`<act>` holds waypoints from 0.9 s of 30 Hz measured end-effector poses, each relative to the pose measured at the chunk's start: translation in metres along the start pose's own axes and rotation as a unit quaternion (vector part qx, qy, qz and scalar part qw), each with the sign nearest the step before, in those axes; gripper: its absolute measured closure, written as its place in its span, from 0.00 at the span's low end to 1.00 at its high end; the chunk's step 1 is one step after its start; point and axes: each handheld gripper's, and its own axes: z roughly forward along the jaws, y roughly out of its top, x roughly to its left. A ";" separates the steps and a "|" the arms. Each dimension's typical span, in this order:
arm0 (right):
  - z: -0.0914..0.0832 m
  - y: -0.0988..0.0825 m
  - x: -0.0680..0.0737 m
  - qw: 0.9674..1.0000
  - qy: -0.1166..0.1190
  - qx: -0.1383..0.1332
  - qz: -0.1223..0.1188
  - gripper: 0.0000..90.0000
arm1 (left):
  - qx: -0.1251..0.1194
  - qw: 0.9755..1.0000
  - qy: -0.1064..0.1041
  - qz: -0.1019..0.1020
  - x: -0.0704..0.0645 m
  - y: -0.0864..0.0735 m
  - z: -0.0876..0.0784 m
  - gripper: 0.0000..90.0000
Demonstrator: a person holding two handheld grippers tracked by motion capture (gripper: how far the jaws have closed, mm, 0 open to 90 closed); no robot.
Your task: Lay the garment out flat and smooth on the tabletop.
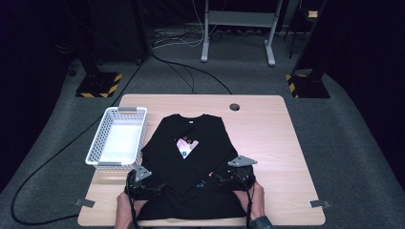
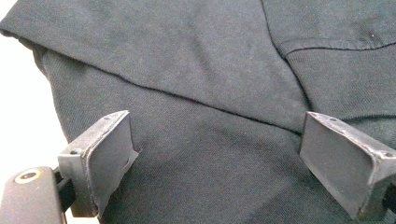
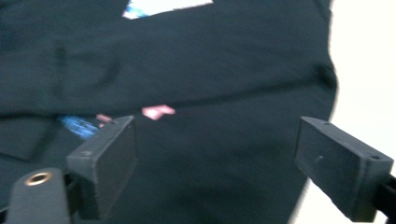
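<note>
A black long-sleeved shirt (image 1: 191, 126) lies flat on the wooden table (image 1: 267, 138), collar at the far end, with its sleeves folded across the chest. A pink and white print (image 1: 187, 145) shows between them. My left gripper (image 1: 152, 186) rests at the shirt's near left hem and my right gripper (image 1: 217, 180) at its near right hem. In the left gripper view the left gripper (image 2: 215, 128) stands open over dark fabric (image 2: 210, 60) and a folded sleeve edge. In the right gripper view the right gripper (image 3: 215, 133) is open too, above the black cloth (image 3: 224, 70), with nothing pinched.
A white perforated basket (image 1: 118, 110) stands to the left of the shirt. A round cable hole (image 1: 234, 107) sits near the table's far edge. Grey tape marks lie at the near corners (image 1: 85, 202). Bare wood extends to the right of the shirt.
</note>
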 end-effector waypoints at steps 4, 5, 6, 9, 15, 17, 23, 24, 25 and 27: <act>0.010 0.016 0.022 1.000 0.019 0.006 -0.023 0.17 | 0.000 1.000 0.000 0.000 0.000 0.000 0.000 0.11; 0.014 0.019 0.027 0.999 0.024 0.009 -0.023 0.18 | 0.000 1.000 0.000 0.000 0.000 0.000 0.000 0.11; 0.018 0.021 0.032 0.999 0.033 0.013 -0.025 0.19 | 0.000 1.000 0.000 0.000 0.000 0.000 0.000 0.11; 0.027 0.026 0.050 0.998 0.050 0.022 -0.044 0.24 | 0.000 1.000 0.000 0.000 0.000 0.000 0.000 0.11; 0.051 0.027 0.074 0.993 0.076 0.056 -0.072 0.35 | 0.000 1.000 0.000 -0.001 0.000 0.000 0.000 0.11; 0.053 0.027 0.077 0.993 0.081 0.053 -0.073 0.42 | 0.000 1.000 0.000 -0.001 0.000 0.000 0.000 0.11; 0.055 0.023 0.077 0.990 0.119 0.051 -0.060 0.74 | 0.000 1.000 0.000 -0.001 0.000 0.000 0.000 0.11; 0.055 0.023 0.076 0.990 0.124 0.052 -0.053 0.78 | 0.000 1.000 0.000 -0.001 0.000 0.000 0.000 0.11; 0.055 0.023 0.074 0.990 0.123 0.051 -0.051 0.83 | 0.000 1.000 0.000 -0.001 0.000 0.000 0.000 0.11; 0.054 0.023 0.072 0.990 0.123 0.049 -0.044 0.89 | 0.000 1.000 0.000 -0.001 0.000 0.000 0.000 0.11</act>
